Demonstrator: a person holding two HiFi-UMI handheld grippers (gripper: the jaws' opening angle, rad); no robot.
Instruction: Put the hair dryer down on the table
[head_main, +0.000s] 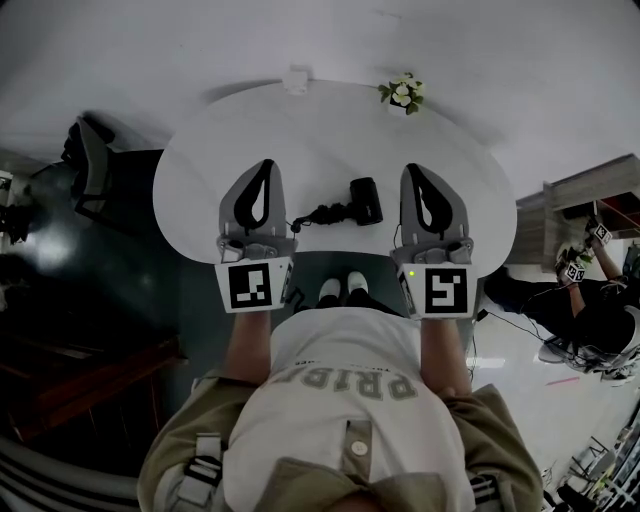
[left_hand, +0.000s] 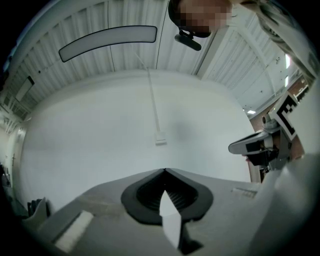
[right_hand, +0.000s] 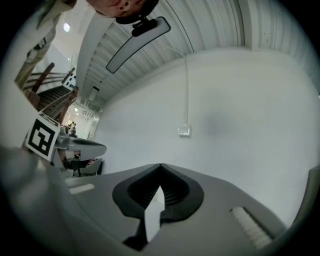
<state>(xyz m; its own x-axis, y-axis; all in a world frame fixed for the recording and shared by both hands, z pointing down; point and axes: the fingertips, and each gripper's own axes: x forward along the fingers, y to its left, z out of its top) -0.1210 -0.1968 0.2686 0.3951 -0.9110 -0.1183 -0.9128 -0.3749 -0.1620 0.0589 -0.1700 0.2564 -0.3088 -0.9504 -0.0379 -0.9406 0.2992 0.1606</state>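
On table, hair dryer, apparently off edges

Light: soft, even, washed-out, almost colourless | Head view: white bench bright, near overexposed; floor dark at left, glare patches at right | Distortion: heavy fisheye bend throughout; black corners in both gripper views | Focus: wall fairly crisp; left gripper and right gripper soft close to the lens

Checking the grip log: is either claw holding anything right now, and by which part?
Nothing is held. The left claw and right claw are both shut and empty; the hair dryer lies on the table between them.
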